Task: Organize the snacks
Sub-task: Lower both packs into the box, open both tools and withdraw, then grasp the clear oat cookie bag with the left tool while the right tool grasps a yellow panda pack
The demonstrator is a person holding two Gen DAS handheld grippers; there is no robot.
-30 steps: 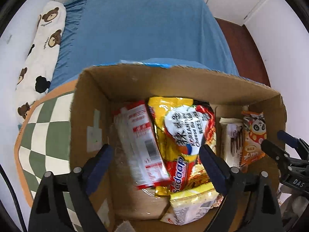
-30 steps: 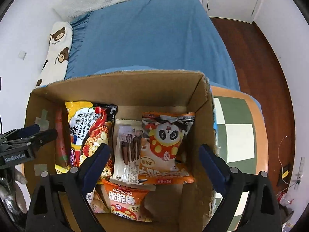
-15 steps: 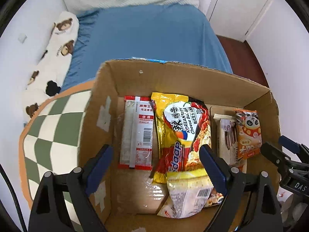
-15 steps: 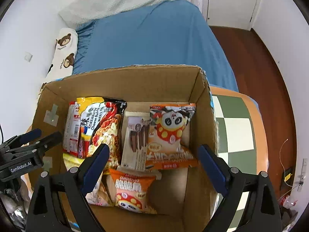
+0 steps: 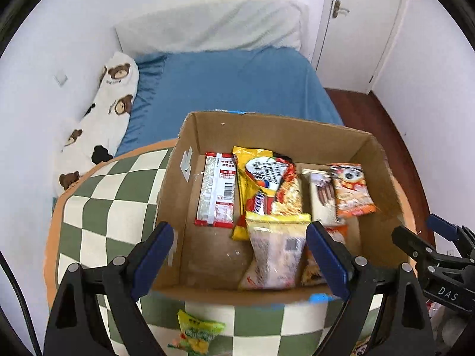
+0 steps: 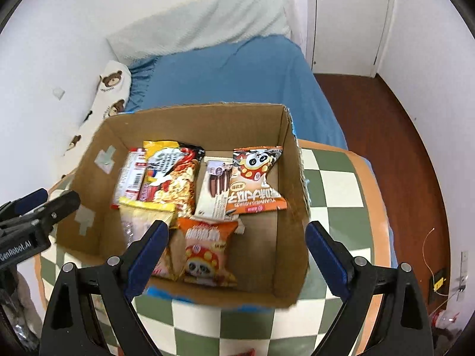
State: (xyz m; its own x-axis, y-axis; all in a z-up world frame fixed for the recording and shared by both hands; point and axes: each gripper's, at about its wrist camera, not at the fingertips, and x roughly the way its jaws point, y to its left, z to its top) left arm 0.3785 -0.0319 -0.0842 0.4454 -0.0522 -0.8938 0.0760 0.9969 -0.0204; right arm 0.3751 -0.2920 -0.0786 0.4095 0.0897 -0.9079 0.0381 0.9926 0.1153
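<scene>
An open cardboard box (image 5: 202, 136) (image 6: 190, 121) stands on a green-and-white checked table (image 5: 98, 195) (image 6: 335, 190). Inside lie several snack packs: a red-and-white pack (image 5: 216, 190), a yellow noodle pack (image 5: 267, 178) (image 6: 172, 175), a chocolate stick pack (image 6: 215, 190), an orange panda pack (image 5: 351, 190) (image 6: 255, 181) and an orange mushroom pack (image 6: 207, 252). My left gripper (image 5: 240, 255) hangs open above the box's near left part, holding nothing. My right gripper (image 6: 237, 252) hangs open above the near right part, also bare. A green snack pack (image 5: 197, 333) lies on the table in front of the box.
Behind the table is a bed with a blue sheet (image 5: 231, 86) (image 6: 225, 74), a bear-print pillow (image 5: 104, 109) and a white blanket (image 5: 207, 26). A white door (image 6: 347, 20) and dark wooden floor (image 6: 386, 136) lie to the right. Cables (image 6: 436, 267) lie on the floor.
Both grippers have risen and drawn back from inside the box, so the whole box, the table around it and the bed's far end now show. The jaws stayed wide.
</scene>
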